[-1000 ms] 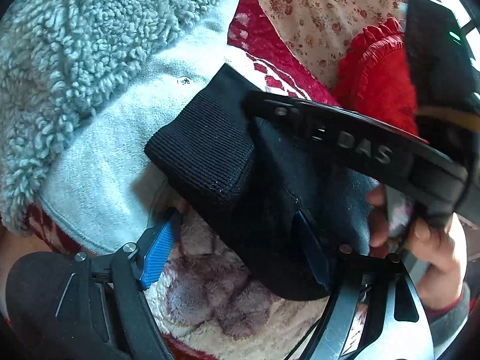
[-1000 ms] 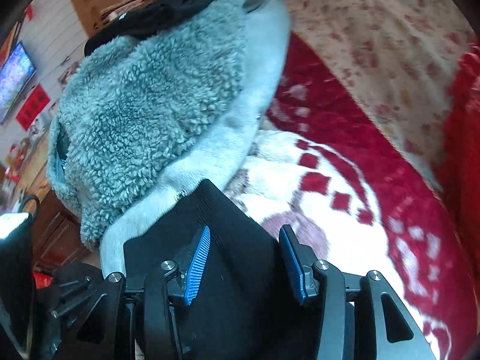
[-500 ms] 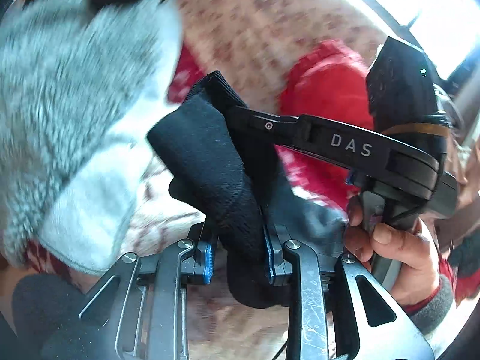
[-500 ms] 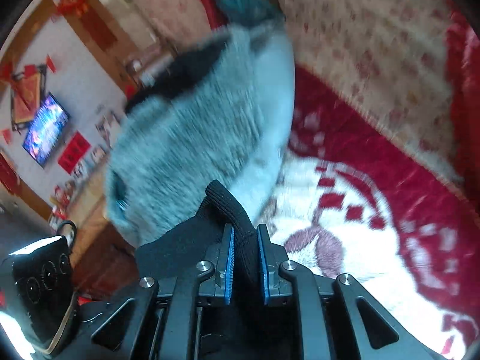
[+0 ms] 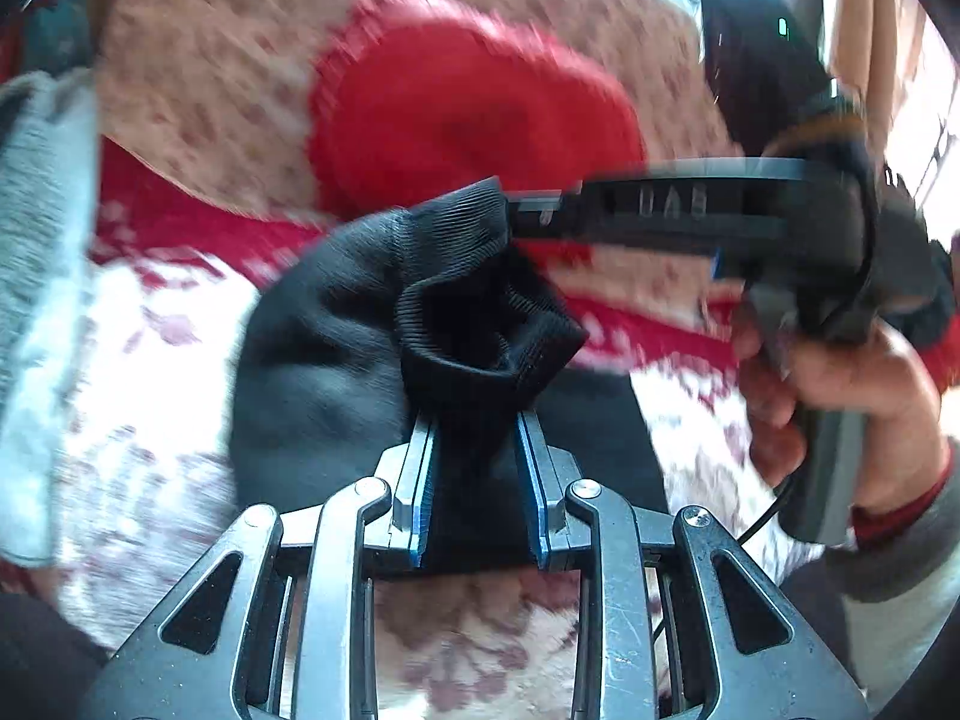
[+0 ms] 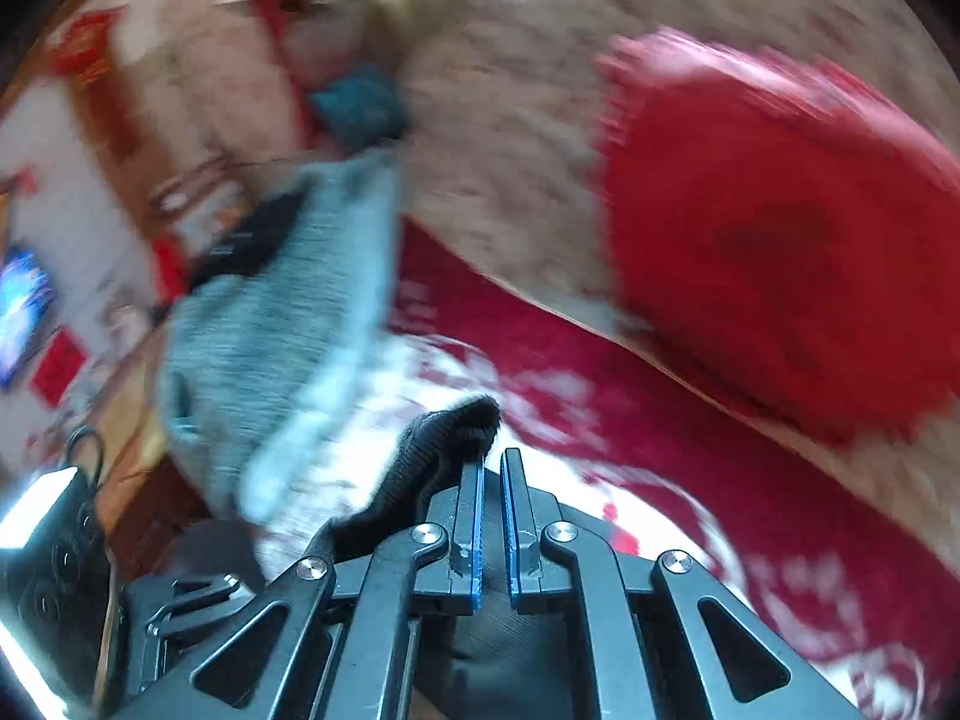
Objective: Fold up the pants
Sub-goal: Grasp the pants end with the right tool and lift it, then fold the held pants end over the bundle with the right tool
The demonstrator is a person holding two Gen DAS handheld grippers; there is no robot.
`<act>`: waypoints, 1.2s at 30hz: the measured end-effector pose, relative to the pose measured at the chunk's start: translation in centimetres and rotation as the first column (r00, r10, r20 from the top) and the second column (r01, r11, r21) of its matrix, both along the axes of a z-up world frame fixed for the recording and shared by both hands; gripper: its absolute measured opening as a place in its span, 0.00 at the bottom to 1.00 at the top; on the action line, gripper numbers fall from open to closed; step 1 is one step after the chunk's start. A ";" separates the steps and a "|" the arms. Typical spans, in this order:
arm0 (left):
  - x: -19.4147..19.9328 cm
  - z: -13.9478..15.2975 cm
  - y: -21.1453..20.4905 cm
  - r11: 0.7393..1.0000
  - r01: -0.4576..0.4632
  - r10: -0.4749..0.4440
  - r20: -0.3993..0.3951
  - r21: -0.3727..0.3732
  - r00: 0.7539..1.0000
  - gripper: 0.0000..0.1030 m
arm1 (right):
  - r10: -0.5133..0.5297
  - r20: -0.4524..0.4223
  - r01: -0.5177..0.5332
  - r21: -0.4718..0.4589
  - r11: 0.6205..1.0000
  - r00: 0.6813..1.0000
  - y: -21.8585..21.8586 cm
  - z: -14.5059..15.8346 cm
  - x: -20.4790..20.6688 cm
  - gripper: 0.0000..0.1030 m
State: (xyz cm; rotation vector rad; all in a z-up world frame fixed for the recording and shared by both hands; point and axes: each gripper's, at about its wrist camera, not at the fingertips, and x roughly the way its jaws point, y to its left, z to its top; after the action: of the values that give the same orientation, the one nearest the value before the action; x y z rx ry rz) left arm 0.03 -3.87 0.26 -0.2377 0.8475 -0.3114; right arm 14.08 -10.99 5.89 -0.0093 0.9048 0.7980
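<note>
Black pants (image 5: 336,360) pinched in both: left hand-held gripper (image 5: 474,480) on bunched cuff, right hand-held gripper (image 6: 492,516) narrow on ribbed edge. I'd keep tension even, lay flat.

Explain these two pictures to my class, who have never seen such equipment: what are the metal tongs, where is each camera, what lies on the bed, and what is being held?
There is no robot here. A person holds a hand-held gripper, a two-fingered clamp with a trigger, in each hand. A wide-angle camera on each one looks forward along its fingers, so each picture shows its own fingers at the bottom.

The left camera's picture shows the left hand-held gripper shut on a bunch of black pants. Further off, the right hand-held gripper pinches the ribbed edge of the same pants, with the person's right hand on its handle.

The right camera's picture shows that gripper's own fingers closed on the fabric.

Underneath lies a red and white blanket. Behind are a red cushion and a grey fleecy garment. Both pictures are blurred.
</note>
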 end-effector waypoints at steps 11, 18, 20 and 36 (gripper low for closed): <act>-0.9 -0.4 -1.6 0.989 0.083 -0.081 -0.020 0.123 0.997 0.17 | -0.147 -0.213 0.181 0.149 0.972 0.966 -5.8 -4.7 -0.9 0.45; -0.7 0.1 2.5 0.980 -0.070 0.072 -0.002 0.186 0.997 0.17 | -0.138 -0.243 0.165 0.093 0.982 0.960 -2.0 -7.2 0.2 0.46; -0.1 -0.8 3.7 0.979 -0.101 0.112 -0.051 0.176 0.992 0.17 | -0.141 -0.195 0.158 0.076 0.984 0.971 -1.0 -7.0 0.0 0.35; 0.8 0.8 4.8 0.979 -0.136 0.144 -0.044 0.154 0.989 0.33 | -0.224 -0.006 0.224 0.075 0.972 0.975 -8.4 -1.1 -6.8 0.07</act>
State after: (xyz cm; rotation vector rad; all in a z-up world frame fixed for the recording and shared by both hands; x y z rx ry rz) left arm 0.88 0.93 1.07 -0.1643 0.8998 -0.1087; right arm 7.26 -19.34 4.78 0.1556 0.8556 0.6205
